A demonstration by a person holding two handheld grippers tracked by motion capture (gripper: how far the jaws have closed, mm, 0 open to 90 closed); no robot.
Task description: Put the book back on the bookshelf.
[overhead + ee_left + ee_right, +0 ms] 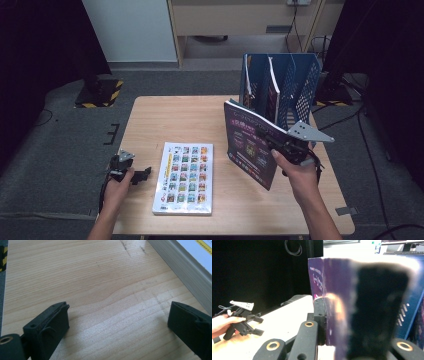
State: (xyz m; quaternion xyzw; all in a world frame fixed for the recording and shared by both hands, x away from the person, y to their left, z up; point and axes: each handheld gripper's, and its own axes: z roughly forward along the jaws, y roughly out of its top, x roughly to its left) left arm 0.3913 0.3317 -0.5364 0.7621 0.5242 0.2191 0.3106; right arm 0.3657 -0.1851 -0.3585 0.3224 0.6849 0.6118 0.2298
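The high view looks forward and down from above my side onto the whole table (200, 115). My left gripper's camera skims close along the tabletop; my right one sits tight against the purple book (332, 290), glimpsing my left gripper (258, 326) beyond.

No text legible on anything in frame.

Purple book (250, 145), held upright just in front of the blue file rack (300, 85): pale lettering and coloured blocks on its cover, too small and blurred to read. In the right gripper view, a few white lines of writing near the book's top corner, also unreadable.

White book (185, 177), flat, well left of the rack: grid of small coloured pictures, yellow strip along one edge, print indistinct.
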